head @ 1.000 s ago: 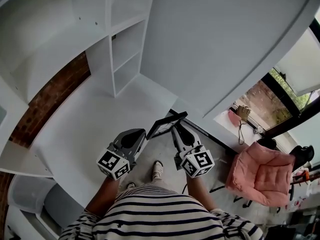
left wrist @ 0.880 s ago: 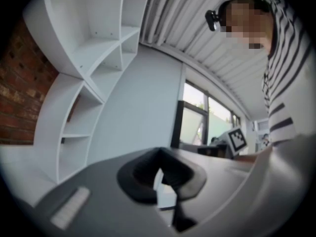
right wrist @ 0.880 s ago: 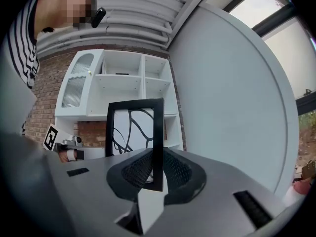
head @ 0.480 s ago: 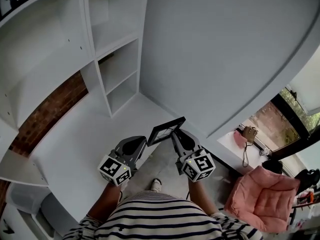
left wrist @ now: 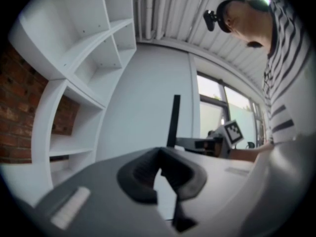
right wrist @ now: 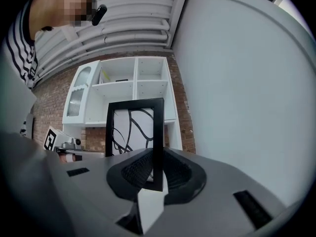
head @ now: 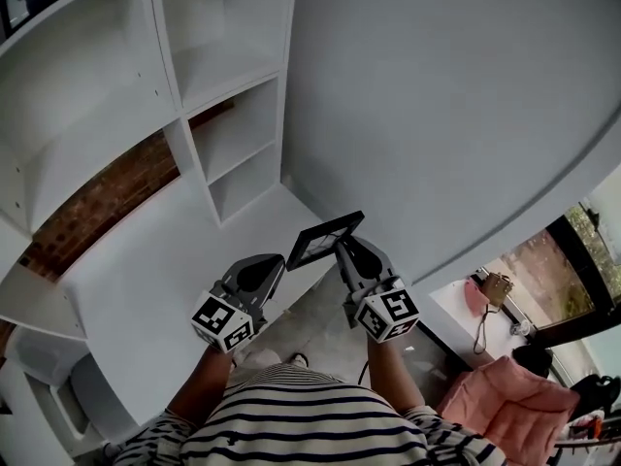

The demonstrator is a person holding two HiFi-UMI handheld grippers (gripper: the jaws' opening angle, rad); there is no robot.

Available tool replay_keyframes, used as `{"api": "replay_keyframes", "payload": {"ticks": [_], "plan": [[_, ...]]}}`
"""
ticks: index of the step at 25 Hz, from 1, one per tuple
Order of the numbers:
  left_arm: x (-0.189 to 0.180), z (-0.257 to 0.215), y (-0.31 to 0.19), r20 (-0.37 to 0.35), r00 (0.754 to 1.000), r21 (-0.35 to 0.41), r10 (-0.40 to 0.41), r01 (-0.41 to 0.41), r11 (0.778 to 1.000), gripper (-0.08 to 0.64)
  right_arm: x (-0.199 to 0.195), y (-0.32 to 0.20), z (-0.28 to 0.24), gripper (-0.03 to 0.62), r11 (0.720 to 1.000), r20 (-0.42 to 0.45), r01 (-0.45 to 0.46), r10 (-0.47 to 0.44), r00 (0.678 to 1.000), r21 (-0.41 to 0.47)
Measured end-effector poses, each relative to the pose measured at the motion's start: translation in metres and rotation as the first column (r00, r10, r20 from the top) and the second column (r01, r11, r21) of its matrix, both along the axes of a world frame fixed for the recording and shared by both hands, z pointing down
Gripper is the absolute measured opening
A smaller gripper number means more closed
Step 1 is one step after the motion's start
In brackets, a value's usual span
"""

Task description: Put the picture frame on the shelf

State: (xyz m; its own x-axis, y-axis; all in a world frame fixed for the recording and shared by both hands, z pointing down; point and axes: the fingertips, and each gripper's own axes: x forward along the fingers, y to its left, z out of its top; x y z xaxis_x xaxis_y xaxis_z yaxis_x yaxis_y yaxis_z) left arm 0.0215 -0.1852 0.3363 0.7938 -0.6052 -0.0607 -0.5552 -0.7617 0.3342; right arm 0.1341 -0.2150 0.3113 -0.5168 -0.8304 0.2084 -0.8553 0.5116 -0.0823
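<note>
Striped shirt [head: 310, 425] nearest, at the bottom of the head view, both forearms reaching forward. Left gripper [head: 260, 272] empty: pads look pressed together, though its own view shows a thin white sliver low between them, so maybe not fully. Right gripper [head: 347, 252] clenched on the picture frame [head: 325, 241], pads on one black side bar near its lower corner. In the right gripper view the frame stands upright, black line print on white facing the camera. Frame is held in the air above the white desktop [head: 165, 260], just beside the left gripper's tip. Beyond: white shelf [head: 233, 105] against the brick wall [head: 107, 202]. Off right, pink chair [head: 505, 406] near the window.
</note>
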Motion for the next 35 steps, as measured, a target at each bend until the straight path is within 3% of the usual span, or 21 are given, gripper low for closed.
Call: {"api": "replay_keyframes", "payload": {"ticks": [8, 16, 21, 24, 35], "plan": [[-0.034, -0.006, -0.05, -0.008, 0.996, 0.016, -0.089, 0.089, 0.996, 0.006, -0.03, -0.054, -0.008, 0.06, 0.997, -0.013, 0.078, -0.078, 0.997, -0.003], [-0.076, -0.048, -0.113, -0.011, 0.992, 0.087, -0.126, 0.126, 0.988, 0.006, -0.082, -0.117, -0.043, 0.06, 0.983, -0.068, 0.18, -0.177, 0.982, 0.034], [-0.106, -0.062, -0.131, -0.085, 0.983, 0.136, -0.161, 0.172, 0.976, 0.006, -0.108, -0.145, -0.062, 0.06, 0.976, -0.072, 0.211, -0.207, 0.976, 0.06], [-0.124, -0.056, -0.137, -0.11, 0.976, 0.124, -0.186, 0.199, 0.972, 0.006, -0.126, -0.163, -0.072, 0.06, 0.97, -0.081, 0.232, -0.226, 0.971, 0.073], [-0.154, -0.049, -0.157, -0.08, 0.949, 0.119, -0.306, 0.314, 0.942, 0.006, -0.163, -0.207, -0.076, 0.06, 0.939, -0.048, 0.336, -0.333, 0.942, 0.074]]}}
